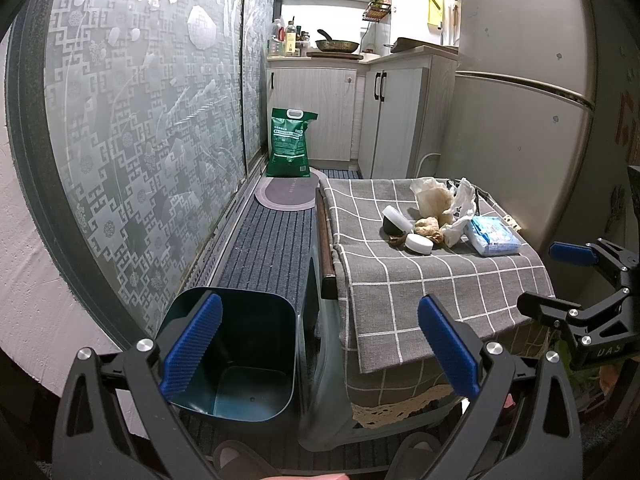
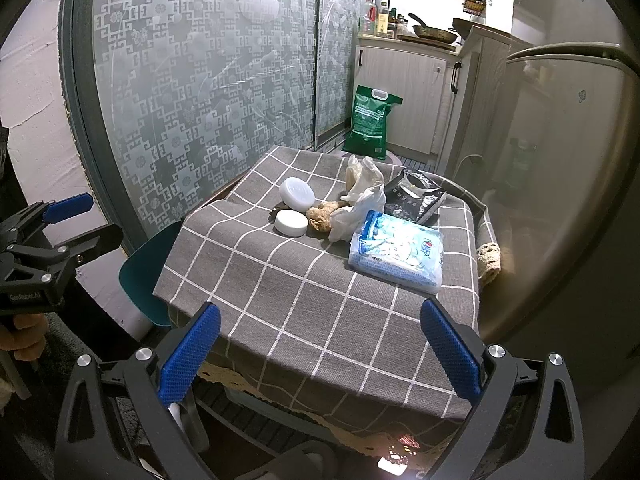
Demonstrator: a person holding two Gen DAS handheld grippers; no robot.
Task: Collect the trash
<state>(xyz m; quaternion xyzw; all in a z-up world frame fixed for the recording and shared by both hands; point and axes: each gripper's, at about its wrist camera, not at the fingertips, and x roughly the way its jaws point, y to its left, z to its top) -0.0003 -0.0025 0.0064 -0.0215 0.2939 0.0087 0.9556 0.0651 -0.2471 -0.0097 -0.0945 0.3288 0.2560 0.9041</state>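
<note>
A dark teal trash bin (image 1: 236, 348) stands open and empty on the floor left of a small table under a grey checked cloth (image 2: 304, 280). On the cloth lie two white lids (image 2: 291, 223), brown crumpled scraps (image 2: 320, 216), a crumpled white plastic bag (image 2: 362, 194), a blue wet-wipes pack (image 2: 396, 252) and a black packet (image 2: 414, 198). The same pile (image 1: 432, 220) shows in the left wrist view. My left gripper (image 1: 320, 348) is open and empty above the bin's right edge. My right gripper (image 2: 320, 354) is open and empty over the table's near edge.
A frosted patterned glass door (image 1: 152, 128) runs along the left. A fridge (image 1: 520, 100) stands right of the table. A green rice bag (image 1: 290, 144) leans on the kitchen cabinet (image 1: 320, 112) behind. A striped mat (image 1: 264, 248) covers the floor.
</note>
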